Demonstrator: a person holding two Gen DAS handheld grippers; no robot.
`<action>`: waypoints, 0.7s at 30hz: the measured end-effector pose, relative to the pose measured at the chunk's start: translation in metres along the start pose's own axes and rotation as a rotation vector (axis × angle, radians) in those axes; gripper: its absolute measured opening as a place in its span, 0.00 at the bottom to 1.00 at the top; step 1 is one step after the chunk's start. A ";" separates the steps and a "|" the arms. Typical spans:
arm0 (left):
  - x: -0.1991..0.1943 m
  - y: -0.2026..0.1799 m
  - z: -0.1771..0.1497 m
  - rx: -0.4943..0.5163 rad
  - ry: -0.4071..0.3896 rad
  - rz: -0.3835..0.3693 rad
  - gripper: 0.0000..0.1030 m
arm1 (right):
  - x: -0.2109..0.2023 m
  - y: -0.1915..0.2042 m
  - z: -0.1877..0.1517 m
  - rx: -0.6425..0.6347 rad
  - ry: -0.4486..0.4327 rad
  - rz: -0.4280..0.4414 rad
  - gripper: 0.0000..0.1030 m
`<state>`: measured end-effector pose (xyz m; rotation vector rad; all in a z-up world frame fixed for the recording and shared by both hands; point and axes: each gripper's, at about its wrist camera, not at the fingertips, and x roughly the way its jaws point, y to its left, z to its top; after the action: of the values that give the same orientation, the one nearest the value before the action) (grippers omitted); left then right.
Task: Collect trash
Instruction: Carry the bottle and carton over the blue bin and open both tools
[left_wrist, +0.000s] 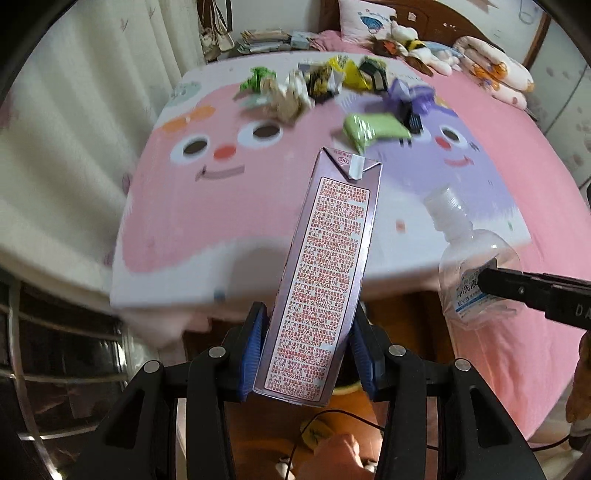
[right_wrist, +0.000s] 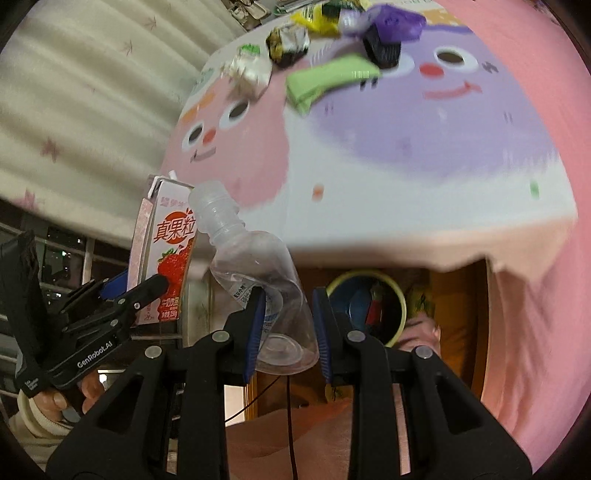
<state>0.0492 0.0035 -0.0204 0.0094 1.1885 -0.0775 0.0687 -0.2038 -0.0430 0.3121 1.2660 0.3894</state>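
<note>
Trash is sitting in two places: a carton (left_wrist: 325, 273) and a clear bottle (right_wrist: 258, 280) are up in the grippers, and wrappers (left_wrist: 325, 85) are lying scattered at the far side of the cartoon mat (left_wrist: 177, 221) on the bed. The left gripper (left_wrist: 306, 347) is clamping the carton near its base, its long axis pointing forward and up, away from the fingers. The right gripper (right_wrist: 288, 332) is squeezing the bottle low on its body, the cap (right_wrist: 212, 205) tilting up and to the left toward the carton; the plastic is buckling between the pads.

In the right wrist view a yellow-rimmed bin (right_wrist: 400, 306) is showing just beyond and below the right fingers, near the bed's edge, with items already inside. Judging from this, the drop is coming next. The bin is lying nearer the right gripper, almost straight ahead of it, while the left one would need to swing rightward to reach it. A green packet (left_wrist: 373, 129) is lying nearest on the mat.
</note>
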 end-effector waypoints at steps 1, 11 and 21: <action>-0.001 0.003 -0.012 0.000 0.009 -0.011 0.42 | 0.001 0.002 -0.012 0.005 0.003 -0.008 0.22; 0.014 0.003 -0.109 0.055 0.128 -0.065 0.42 | 0.025 -0.002 -0.098 0.081 0.084 -0.088 0.22; 0.106 -0.017 -0.166 0.025 0.265 -0.071 0.42 | 0.122 -0.060 -0.148 0.212 0.198 -0.140 0.22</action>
<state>-0.0666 -0.0110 -0.1800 -0.0004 1.4525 -0.1573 -0.0370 -0.2008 -0.2142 0.3681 1.5181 0.1689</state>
